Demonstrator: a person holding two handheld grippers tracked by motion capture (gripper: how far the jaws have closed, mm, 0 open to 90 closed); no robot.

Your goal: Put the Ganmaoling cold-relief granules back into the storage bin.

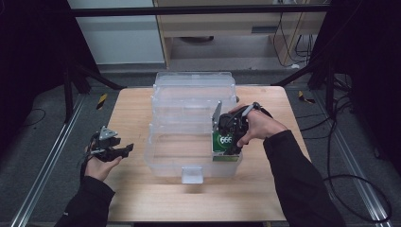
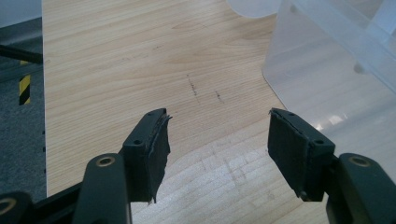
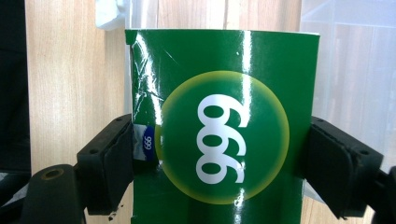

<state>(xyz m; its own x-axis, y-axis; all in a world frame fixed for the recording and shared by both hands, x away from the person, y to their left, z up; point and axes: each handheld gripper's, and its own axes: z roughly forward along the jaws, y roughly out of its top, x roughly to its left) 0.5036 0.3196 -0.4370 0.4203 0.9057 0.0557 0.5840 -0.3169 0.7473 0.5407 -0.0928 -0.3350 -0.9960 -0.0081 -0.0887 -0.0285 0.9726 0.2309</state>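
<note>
Right gripper [image 1: 230, 142] clamped across the width of a green box [image 3: 224, 126], pads pressed on its two side faces, label with white digits facing the camera. Box held at the near right corner of the clear plastic bin [image 1: 163, 163], seemingly just inside or over the rim, on the wooden table [image 1: 137, 194]; whether it rests on the bin floor cannot be told. Left gripper [image 2: 217, 140] released, jaws spread wide with nothing between them, resting over bare table to the left of the bin, well apart from the box. To set the box down well: lower straight, keep it upright and clear of the near wall, let go only once the base sits flat. Crumpled left edge on the carton suggests thin card, so no harder squeeze than needed. Lift straight out afterwards to avoid tipping.
</note>
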